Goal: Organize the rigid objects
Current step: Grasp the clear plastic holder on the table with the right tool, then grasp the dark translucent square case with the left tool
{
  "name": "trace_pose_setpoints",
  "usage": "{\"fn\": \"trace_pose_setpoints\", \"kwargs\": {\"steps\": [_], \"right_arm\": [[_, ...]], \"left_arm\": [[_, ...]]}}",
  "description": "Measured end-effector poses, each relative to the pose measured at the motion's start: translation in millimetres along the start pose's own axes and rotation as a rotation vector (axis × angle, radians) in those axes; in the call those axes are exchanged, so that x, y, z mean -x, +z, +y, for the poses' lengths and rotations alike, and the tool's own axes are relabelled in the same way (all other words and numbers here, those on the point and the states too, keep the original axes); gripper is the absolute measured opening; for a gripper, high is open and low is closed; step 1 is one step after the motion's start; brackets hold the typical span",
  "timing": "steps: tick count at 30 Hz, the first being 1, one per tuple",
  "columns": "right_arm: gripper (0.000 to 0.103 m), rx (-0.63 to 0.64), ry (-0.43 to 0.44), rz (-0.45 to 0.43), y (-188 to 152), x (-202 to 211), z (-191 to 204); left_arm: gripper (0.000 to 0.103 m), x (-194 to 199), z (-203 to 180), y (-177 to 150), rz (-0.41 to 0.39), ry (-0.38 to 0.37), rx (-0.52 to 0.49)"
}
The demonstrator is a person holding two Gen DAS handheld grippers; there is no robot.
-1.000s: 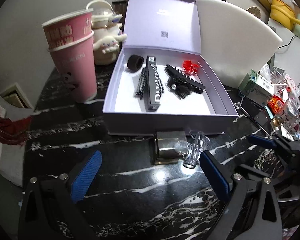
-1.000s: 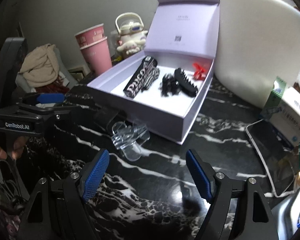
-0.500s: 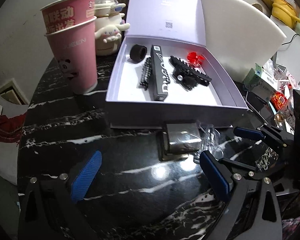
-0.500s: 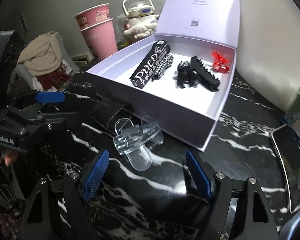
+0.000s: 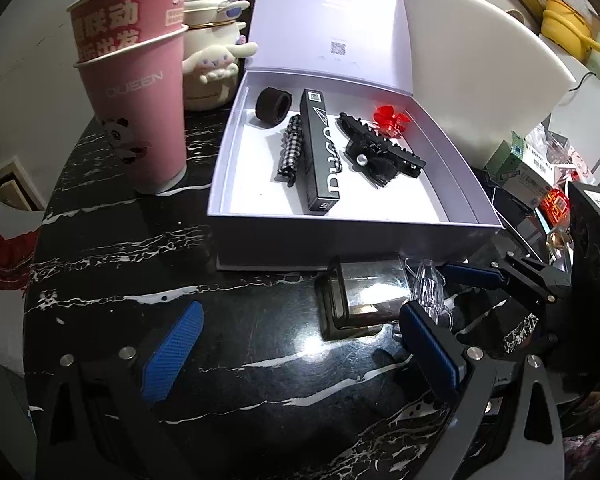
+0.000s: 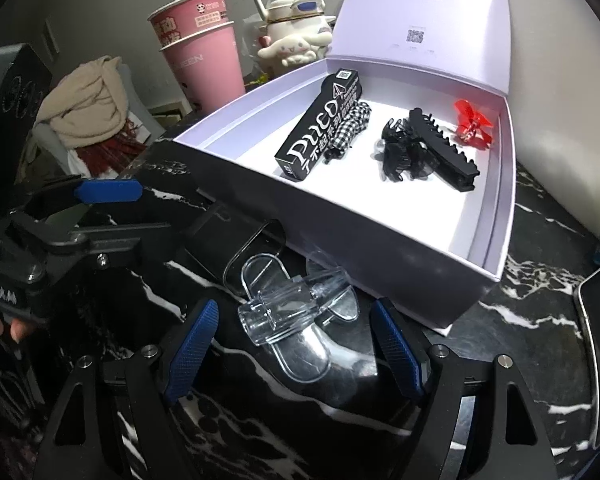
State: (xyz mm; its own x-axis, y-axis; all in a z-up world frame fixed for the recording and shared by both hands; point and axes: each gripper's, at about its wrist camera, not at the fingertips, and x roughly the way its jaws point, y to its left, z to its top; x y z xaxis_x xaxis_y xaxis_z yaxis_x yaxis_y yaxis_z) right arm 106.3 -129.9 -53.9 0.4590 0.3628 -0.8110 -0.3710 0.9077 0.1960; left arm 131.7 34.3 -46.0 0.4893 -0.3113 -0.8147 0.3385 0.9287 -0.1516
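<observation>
Lying on the black marble table (image 6: 520,312) just in front of the near wall of the open lavender box (image 6: 380,240), the clear plastic hair clip (image 6: 296,312) sits between the two blue pads of the right gripper (image 6: 294,354). That gripper's jaws stand wide apart, one pad on each side of the clip, neither pressing on it, and it holds nothing. Just left of the clip, touching or nearly touching it, rests a smoky dark case (image 6: 236,244).

From the left wrist view the left gripper (image 5: 300,354) is also spread wide and empty, hanging over bare table; the dark case (image 5: 364,292) lies just beyond its right pad, with the clear clip (image 5: 430,290) at the case's right side.

Inside the box lie a long black carton (image 6: 320,128), a checked hair tie (image 6: 348,126), a black claw clip (image 6: 444,148), a red clip (image 6: 472,124) and a black ring (image 5: 273,105). Two stacked pink cups (image 5: 136,96) stand to the left of the box.
</observation>
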Motion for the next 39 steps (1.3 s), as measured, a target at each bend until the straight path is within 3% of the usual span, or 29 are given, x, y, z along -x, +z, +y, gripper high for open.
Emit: {"fn": "trace_pose_setpoints", "kwargs": {"steps": [3,6,9,20,31,34,39], "right_arm": [[0.078,0.023,-0.001,-0.008,0.3,0.2,5.0],[0.061,0.024,0.013,-0.014,0.7,0.3,4.5],[0.061,0.024,0.021,-0.021,-0.9,1.8,1.9],[0.061,-0.052,-0.036,0.014,-20.5,26.6,-27.9],[0.062,-0.077,-0.098,0.014,-36.0,39.8,-43.1],[0.076,-0.09,-0.084,0.004,-33.3,37.8,-45.5],[0.079,-0.102,-0.098,-0.011,-29.3,33.4,-45.1]], "left_arm": [[0.1,-1.3,-3.4,1.1,0.002,-0.023,-0.002],[0.1,-2.4,-6.0,3.6,0.002,-0.039,-0.001],[0.1,-6.5,-8.8,5.4,0.016,-0.045,-0.005],[0.1,-28.1,-36.2,12.6,0.042,-0.054,-0.09],[0.1,-48.6,-27.1,14.4,0.099,-0.038,-0.044],[0.1,-49.3,-25.9,14.9,0.09,-0.019,-0.049],[0.1,-53.5,-30.5,11.5,0.073,0.087,-0.096]]}}
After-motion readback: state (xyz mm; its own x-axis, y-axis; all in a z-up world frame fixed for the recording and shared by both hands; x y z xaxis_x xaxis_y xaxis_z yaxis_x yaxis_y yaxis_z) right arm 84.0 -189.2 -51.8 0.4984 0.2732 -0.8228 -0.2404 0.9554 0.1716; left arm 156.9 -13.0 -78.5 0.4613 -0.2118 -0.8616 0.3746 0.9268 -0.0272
